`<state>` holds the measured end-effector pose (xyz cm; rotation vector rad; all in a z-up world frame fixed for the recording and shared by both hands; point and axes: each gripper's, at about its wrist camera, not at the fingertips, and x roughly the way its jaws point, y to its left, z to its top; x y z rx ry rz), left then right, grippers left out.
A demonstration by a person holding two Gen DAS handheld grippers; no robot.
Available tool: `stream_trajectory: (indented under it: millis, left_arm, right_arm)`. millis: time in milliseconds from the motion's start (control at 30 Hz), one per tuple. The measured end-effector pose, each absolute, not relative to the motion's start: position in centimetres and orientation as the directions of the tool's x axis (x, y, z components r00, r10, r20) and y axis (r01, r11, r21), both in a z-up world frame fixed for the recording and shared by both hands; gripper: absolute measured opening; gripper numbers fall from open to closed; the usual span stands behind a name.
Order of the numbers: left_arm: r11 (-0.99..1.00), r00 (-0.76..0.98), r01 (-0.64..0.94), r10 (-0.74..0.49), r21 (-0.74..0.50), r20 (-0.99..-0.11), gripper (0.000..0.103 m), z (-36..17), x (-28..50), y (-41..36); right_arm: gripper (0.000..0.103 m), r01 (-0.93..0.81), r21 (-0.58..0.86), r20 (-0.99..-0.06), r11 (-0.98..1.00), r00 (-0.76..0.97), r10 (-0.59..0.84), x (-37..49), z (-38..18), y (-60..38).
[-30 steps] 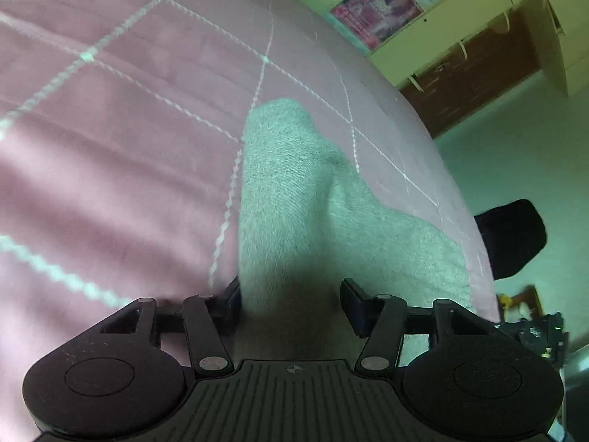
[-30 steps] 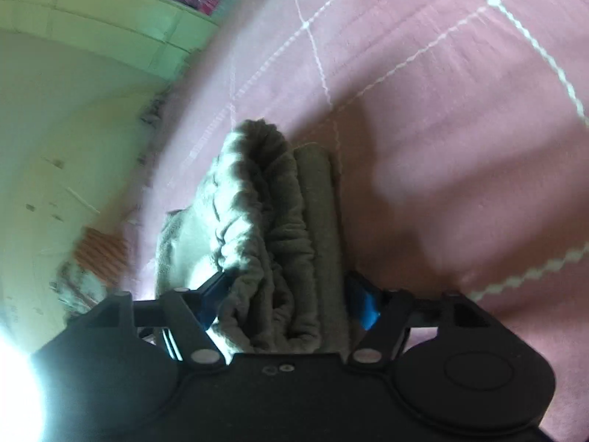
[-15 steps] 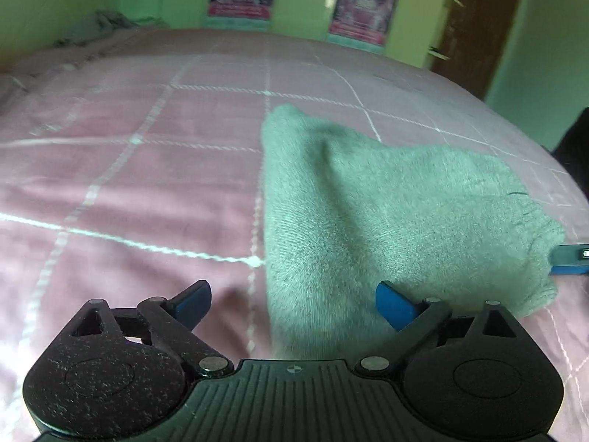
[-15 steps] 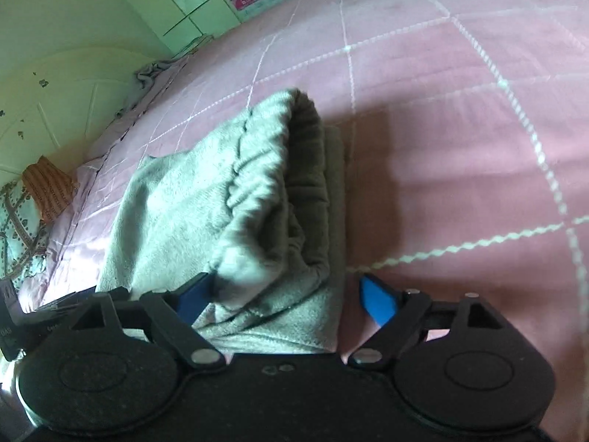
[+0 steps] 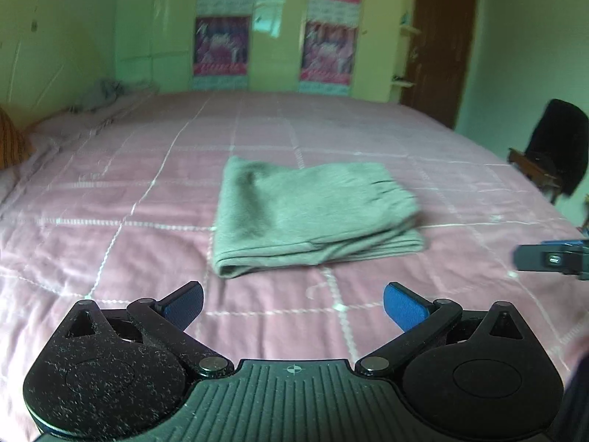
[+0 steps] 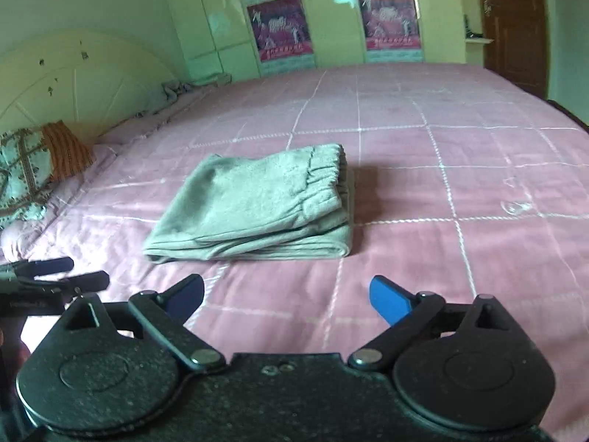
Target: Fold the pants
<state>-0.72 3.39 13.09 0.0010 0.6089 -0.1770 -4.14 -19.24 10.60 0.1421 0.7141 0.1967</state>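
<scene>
A wide bed (image 5: 110, 199) under a pink checked cover fills both views, with a green wall hung with posters (image 6: 281, 27) behind it and a dark wooden door (image 5: 441, 44) to the right. Near the middle of the cover lie the grey pants (image 5: 309, 213), folded into a compact, layered rectangle with the gathered waistband (image 6: 324, 176) on top at its right end, seen best from the right wrist. The bundle rests flat and alone, touched by neither tool. The left gripper (image 5: 292, 304) hangs short of the near edge, its blue pads spreading wider with only bedcover between them; the right gripper (image 6: 287, 296) is likewise opening on nothing, clear of the cloth. Judging from the tidy stack and both tools released and off it, the folding looks finished and this is the let-go after the last fold. Any next move would call only for squaring a stray edge, if that.
</scene>
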Motion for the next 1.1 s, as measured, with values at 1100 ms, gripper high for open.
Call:
stream_trajectory:
  millis: [1100]
  left_arm:
    - [0.974,0.839,0.169,-0.224,-0.152,-0.496,0.103,14.7,-9.7,3.8]
  right_arm:
    - [0.097,-0.107,0.110,-0.529,0.988,0.836,0.149,-15.2,12.1,-16.7]
